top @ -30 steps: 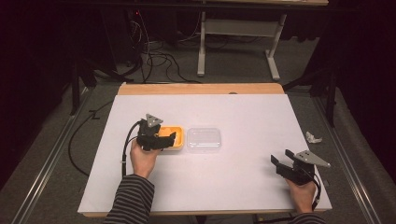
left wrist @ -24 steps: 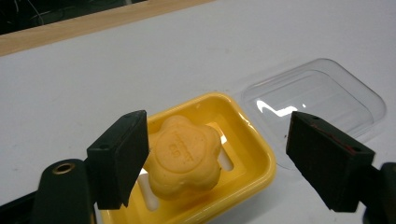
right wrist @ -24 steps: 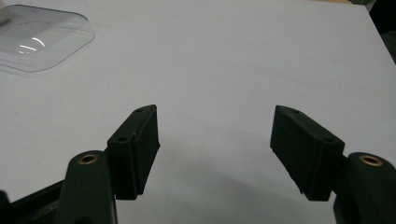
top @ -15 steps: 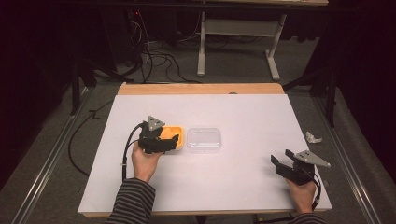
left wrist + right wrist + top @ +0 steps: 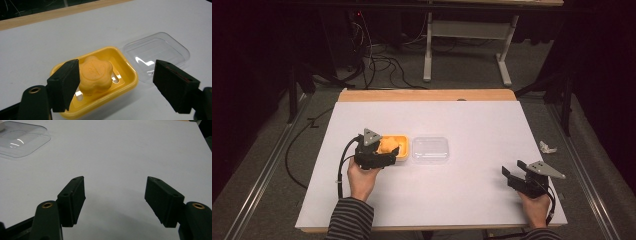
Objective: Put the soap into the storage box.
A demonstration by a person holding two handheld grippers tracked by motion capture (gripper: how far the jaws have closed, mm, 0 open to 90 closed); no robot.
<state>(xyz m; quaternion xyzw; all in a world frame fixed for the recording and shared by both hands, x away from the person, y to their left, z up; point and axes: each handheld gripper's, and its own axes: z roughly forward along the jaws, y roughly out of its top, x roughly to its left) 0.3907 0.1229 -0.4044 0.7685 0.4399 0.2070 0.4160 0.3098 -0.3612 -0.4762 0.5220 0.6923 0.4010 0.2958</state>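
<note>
A yellow soap dish (image 5: 133, 75) sits left of the table's middle, and an orange flower-shaped soap (image 5: 96, 72) lies in it. Its clear lid (image 5: 155, 51) rests flat on the table just to its right. My left gripper (image 5: 118, 75) is open at the dish's near side, one jaw beside the soap and the other toward the lid. The high view has the dish (image 5: 402, 146), soap (image 5: 387, 144), lid (image 5: 430, 149) and left gripper (image 5: 390, 150) together. My right gripper (image 5: 512, 175) is open over bare table at the near right, with nothing between its jaws (image 5: 115, 192).
The white table top (image 5: 472, 120) has a wooden strip (image 5: 427, 95) along its far edge. A small crumpled white scrap (image 5: 547, 147) lies near the right edge. The lid (image 5: 20, 141) is far off at the upper left in the right gripper view. Cables run across the floor beyond the table.
My left gripper has drawn slightly back toward the person at the dish. The right gripper, the dish and the lid have not moved.
</note>
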